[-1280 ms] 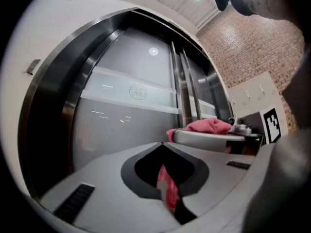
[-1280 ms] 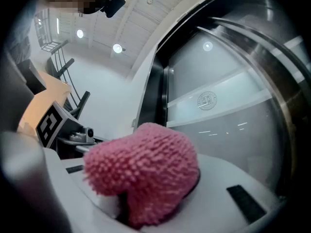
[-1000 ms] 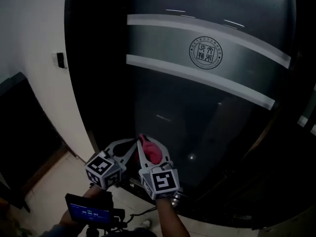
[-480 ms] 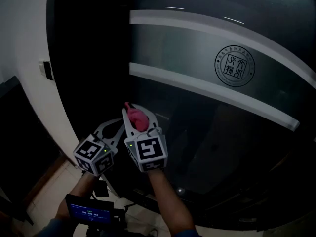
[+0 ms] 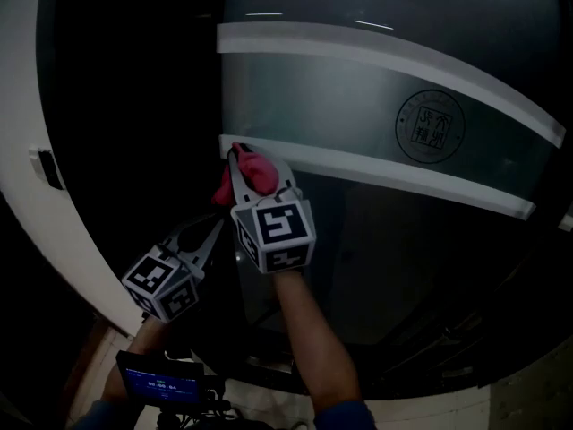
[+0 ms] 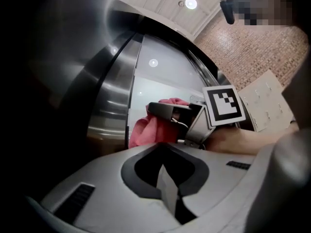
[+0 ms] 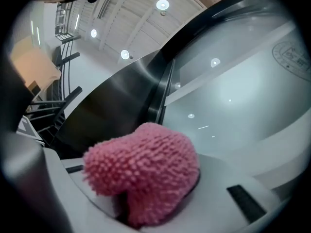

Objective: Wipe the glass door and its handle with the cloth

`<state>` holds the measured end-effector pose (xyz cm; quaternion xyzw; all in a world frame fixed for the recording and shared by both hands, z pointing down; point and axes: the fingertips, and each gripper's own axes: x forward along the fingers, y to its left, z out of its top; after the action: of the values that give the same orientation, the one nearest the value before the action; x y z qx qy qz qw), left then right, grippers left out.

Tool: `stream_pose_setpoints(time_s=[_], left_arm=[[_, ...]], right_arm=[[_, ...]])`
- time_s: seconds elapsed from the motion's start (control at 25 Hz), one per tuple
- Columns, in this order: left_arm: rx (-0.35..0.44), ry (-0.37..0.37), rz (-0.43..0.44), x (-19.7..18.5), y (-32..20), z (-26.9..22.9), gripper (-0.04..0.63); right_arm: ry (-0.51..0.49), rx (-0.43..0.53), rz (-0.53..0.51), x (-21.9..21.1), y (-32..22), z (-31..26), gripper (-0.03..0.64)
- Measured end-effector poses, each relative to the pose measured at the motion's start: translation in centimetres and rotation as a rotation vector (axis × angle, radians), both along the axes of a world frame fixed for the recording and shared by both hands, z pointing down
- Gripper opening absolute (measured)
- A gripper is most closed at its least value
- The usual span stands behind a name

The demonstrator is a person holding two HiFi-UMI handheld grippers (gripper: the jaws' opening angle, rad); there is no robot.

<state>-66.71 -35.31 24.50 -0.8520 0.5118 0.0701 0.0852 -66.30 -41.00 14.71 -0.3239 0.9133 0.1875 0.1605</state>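
The dark glass door (image 5: 376, 240) fills the head view, crossed by two frosted stripes (image 5: 376, 56) and bearing a round logo (image 5: 431, 125). My right gripper (image 5: 255, 164) is shut on a pink fluffy cloth (image 5: 253, 170) and holds it against the glass at the left end of the lower stripe. In the right gripper view the cloth (image 7: 143, 171) bulges between the jaws of the right gripper (image 7: 146, 183), with the glass (image 7: 233, 91) just beyond. My left gripper (image 5: 210, 229) hangs lower left, shut and empty; its own view shows the left gripper (image 6: 170, 198) closed. No handle can be made out.
A white wall (image 5: 22, 79) with a small dark wall unit (image 5: 45, 168) borders the door on the left. A brushed steel door frame (image 6: 114, 91) runs beside the glass. A small device with a blue screen (image 5: 161, 385) sits low by my body.
My right gripper has risen with the cloth up the glass, from near the door's bottom to the lower frosted stripe. The left gripper stayed low beside it.
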Motion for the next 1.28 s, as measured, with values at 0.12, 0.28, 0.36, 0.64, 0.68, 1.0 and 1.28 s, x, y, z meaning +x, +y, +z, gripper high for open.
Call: stream_pose_setpoints(time_s=[0.12, 0.28, 0.36, 0.64, 0.68, 1.0, 1.28], left_arm=[[0.009, 0.014, 0.066, 2.7, -1.3, -0.1, 0.002], [0.004, -0.002, 0.209, 10.6, -2.4, 0.2, 0.002], [0.005, 0.0, 0.26, 14.3, -2.5, 0.2, 0.002], [-0.013, -0.007, 0.361, 24.6, -3.1, 1.7, 0.002], [-0.016, -0.008, 0.368, 25.8, -3.2, 1.9, 0.002], [-0.02, -0.02, 0.386, 31.2, -3.5, 2.7, 0.002], [-0.026, -0.024, 0.344, 29.0, -3.6, 3.4, 0.002]], right_arm=[[-0.018, 0.014, 0.081, 4.7, -0.7, 0.2, 0.055], [-0.041, 0.01, 0.221, 14.7, -1.2, 0.7, 0.055], [-0.038, 0.012, 0.286, 20.0, -1.1, 0.9, 0.055], [-0.056, -0.008, 0.582, 41.9, -1.1, 2.0, 0.055], [-0.059, -0.009, 0.609, 44.1, -1.1, 2.0, 0.055], [-0.081, -0.007, 0.68, 52.7, -1.1, 2.0, 0.055], [-0.1, -0.021, 0.652, 49.9, -0.7, 2.4, 0.055]])
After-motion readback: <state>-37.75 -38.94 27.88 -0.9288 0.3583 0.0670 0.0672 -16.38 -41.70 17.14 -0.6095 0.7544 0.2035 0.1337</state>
